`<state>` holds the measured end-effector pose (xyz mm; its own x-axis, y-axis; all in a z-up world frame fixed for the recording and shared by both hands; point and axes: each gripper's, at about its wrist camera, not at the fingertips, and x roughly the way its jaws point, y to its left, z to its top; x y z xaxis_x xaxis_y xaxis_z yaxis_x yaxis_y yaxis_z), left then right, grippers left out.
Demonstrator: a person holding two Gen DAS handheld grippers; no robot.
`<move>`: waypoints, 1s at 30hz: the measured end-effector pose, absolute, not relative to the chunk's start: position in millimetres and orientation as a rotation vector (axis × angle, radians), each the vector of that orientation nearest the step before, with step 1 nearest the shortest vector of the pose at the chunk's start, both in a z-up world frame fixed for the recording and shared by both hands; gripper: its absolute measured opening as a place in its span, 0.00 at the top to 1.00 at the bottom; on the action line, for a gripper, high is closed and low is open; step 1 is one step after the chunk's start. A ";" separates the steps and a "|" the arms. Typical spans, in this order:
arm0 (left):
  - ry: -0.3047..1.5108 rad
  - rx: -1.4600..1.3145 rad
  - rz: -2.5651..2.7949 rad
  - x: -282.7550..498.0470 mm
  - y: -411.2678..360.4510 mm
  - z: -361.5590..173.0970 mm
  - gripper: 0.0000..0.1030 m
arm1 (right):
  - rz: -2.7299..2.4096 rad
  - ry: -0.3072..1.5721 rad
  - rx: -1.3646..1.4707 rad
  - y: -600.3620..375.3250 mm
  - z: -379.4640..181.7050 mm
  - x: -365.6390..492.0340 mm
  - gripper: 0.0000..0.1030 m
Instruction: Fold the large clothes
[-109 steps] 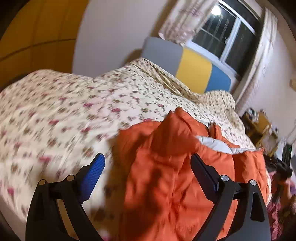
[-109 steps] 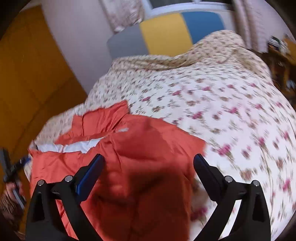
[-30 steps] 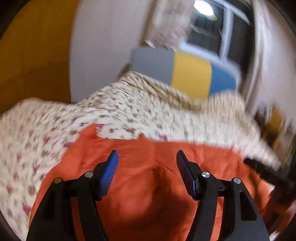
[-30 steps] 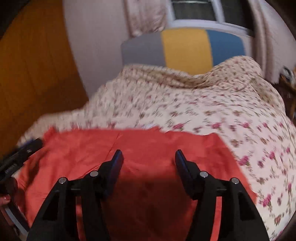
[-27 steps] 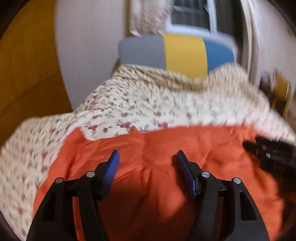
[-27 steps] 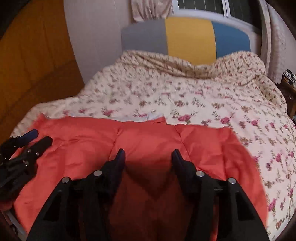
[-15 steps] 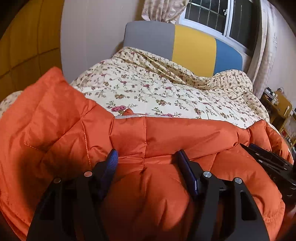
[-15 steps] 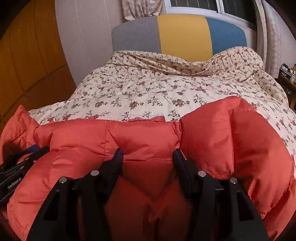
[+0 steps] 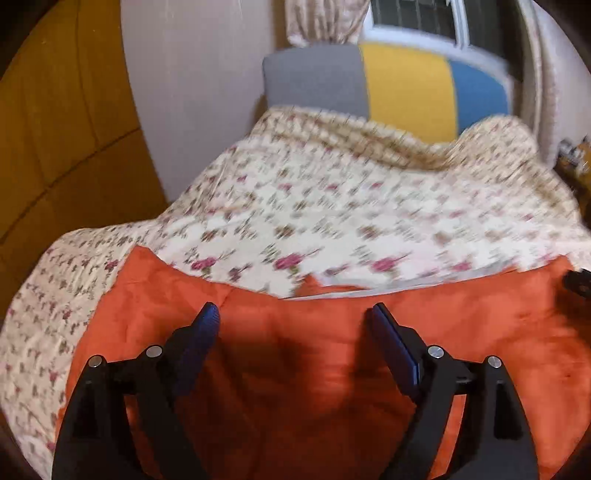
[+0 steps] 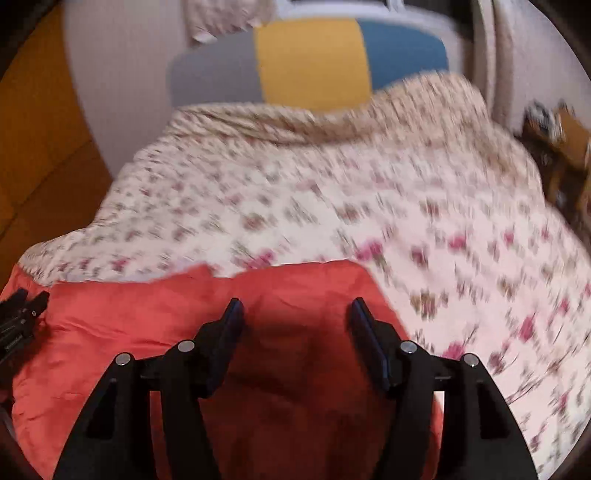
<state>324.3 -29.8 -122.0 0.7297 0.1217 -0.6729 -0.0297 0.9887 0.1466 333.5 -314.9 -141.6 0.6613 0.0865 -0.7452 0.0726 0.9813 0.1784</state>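
An orange puffer jacket (image 9: 314, 369) lies flat across the near end of a bed with a floral quilt (image 9: 332, 206). It also shows in the right wrist view (image 10: 147, 332). My left gripper (image 9: 295, 317) is open above the jacket's left half, with nothing between its fingers. My right gripper (image 10: 295, 314) is open above the jacket's right half, also empty. The right gripper's tip shows at the right edge of the left wrist view (image 9: 580, 284). The left gripper shows at the left edge of the right wrist view (image 10: 18, 317). Both views are blurred.
A grey, yellow and blue headboard (image 9: 388, 92) stands at the far end of the bed. A yellow wall panel (image 9: 55, 129) runs along the left. Wooden furniture (image 10: 561, 147) stands to the right of the bed. A curtained window (image 9: 406, 18) is above the headboard.
Half a second ago both grippers held the jacket bunched up high. Now both have opened, the jacket lies flat on the quilt, and both grippers have lifted off it.
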 end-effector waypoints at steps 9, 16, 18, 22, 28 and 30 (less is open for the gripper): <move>0.816 -0.008 -0.006 351.8 -2.6 -154.5 0.10 | -0.051 0.844 0.209 -314.1 -165.3 343.4 0.32; 0.821 -0.048 -0.024 329.3 3.8 -143.8 0.11 | -0.060 0.839 0.184 -311.0 -168.9 342.9 0.32; 0.804 -0.016 -0.026 307.1 8.0 -129.7 0.11 | -0.061 0.839 0.181 -309.7 -169.3 342.6 0.32; 0.702 -0.006 0.045 264.0 28.9 -108.8 0.09 | -0.063 0.837 0.177 -308.7 -169.0 341.2 0.31; 0.784 -0.120 0.202 271.0 80.9 -137.3 0.05 | -0.071 0.831 0.162 -304.6 -168.1 339.2 0.30; 0.829 -0.186 0.176 281.5 91.5 -152.6 0.03 | -0.072 0.831 0.163 -305.1 -168.6 339.5 0.30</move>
<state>281.5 91.5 -152.6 0.6629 0.0827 -0.7441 -0.2275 0.9691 -0.0950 339.5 -305.1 -168.6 0.6723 0.0002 -0.7403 0.1271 0.9851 0.1157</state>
